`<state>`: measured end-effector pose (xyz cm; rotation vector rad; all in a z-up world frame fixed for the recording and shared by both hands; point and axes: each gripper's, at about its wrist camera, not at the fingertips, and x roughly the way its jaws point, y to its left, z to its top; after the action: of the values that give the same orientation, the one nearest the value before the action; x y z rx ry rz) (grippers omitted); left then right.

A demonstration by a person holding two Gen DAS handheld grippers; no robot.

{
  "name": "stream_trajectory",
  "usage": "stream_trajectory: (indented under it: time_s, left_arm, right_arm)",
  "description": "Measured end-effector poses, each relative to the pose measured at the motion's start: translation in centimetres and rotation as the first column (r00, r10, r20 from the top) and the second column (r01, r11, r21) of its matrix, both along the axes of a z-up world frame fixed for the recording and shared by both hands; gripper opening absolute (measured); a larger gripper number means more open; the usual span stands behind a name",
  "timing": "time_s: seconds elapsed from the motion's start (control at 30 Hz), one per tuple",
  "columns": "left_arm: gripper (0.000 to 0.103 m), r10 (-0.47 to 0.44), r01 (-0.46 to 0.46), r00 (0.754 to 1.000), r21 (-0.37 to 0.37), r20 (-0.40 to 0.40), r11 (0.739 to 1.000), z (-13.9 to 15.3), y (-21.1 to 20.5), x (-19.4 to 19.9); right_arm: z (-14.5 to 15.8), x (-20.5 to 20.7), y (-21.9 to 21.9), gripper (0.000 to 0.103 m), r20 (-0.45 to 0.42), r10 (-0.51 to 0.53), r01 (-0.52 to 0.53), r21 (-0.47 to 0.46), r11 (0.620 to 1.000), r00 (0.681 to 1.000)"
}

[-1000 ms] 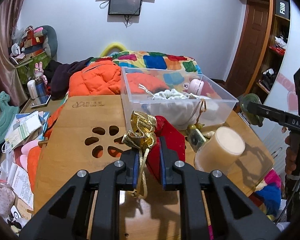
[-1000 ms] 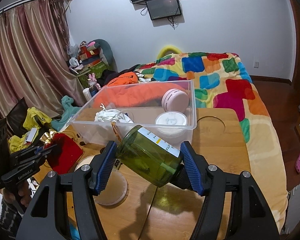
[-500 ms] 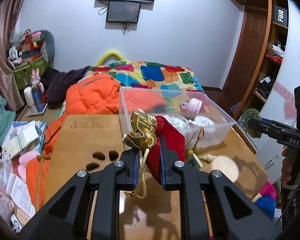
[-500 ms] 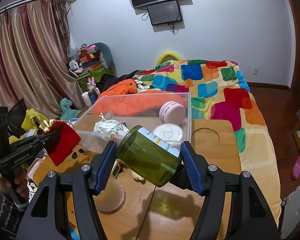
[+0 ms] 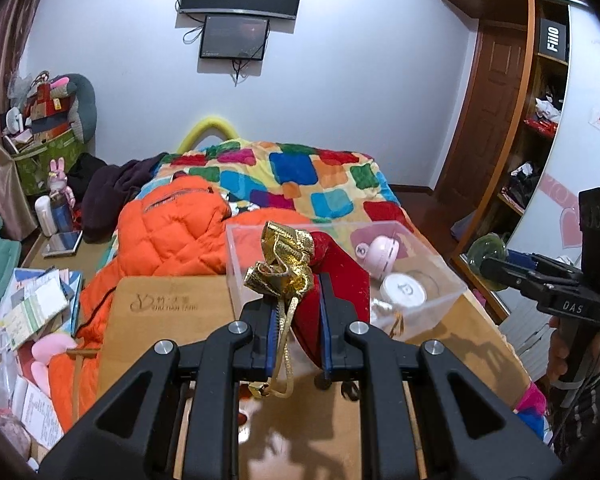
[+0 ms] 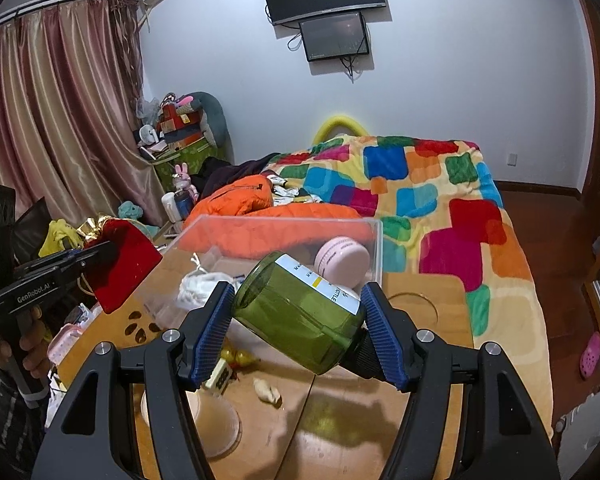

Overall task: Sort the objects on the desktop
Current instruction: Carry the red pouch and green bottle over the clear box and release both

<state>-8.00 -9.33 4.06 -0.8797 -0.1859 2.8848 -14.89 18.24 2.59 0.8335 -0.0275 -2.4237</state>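
My left gripper (image 5: 298,312) is shut on a red pouch (image 5: 332,280) with a gold drawstring top (image 5: 280,264), held above the wooden table (image 5: 160,320) in front of the clear plastic bin (image 5: 440,272). The pouch also shows in the right wrist view (image 6: 124,264). My right gripper (image 6: 296,332) is shut on a green bottle (image 6: 296,316) with a white label, tilted above the table near the bin (image 6: 374,248). The bin holds a pink round case (image 6: 342,258), a white jar (image 5: 403,291) and white cloth (image 6: 204,288).
A cream round lid (image 6: 216,420), a small tag (image 6: 220,376) and yellow bits (image 6: 240,356) lie on the table under the right gripper. An orange jacket (image 5: 168,232) and a colourful quilt (image 6: 420,200) cover the bed behind. Papers (image 5: 32,308) lie at left.
Both grippers have risen with their loads, so the table and bin sit lower in view. The left gripper with the pouch has moved closer to the bin.
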Motion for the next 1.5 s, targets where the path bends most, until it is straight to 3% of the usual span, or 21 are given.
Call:
stream_trajectory:
  time_s: [0.43, 0.97, 1.5]
  left_arm:
    - [0.016, -0.015, 0.015, 1.0, 0.006, -0.015, 1.0, 0.8, -0.1, -3.6]
    - [0.016, -0.033, 0.033, 0.998, 0.001, 0.049, 0.999, -1.9, 0.6, -8.1]
    - [0.016, -0.049, 0.05, 0.993, 0.001, 0.11, 0.999, -4.6, 1.0, -10.3]
  right_arm:
    - [0.0, -3.2, -1.5, 0.062, 0.004, 0.015, -0.015, 0.003, 1.0, 1.0]
    - [-2.1, -7.6, -4.3, 0.062, 0.06, 0.061, -0.063, 0.028, 0.998, 0.996]
    - [-4.4, -9.4, -7.3, 0.062, 0.107, 0.104, -0.113, 0.077, 0.991, 0.989]
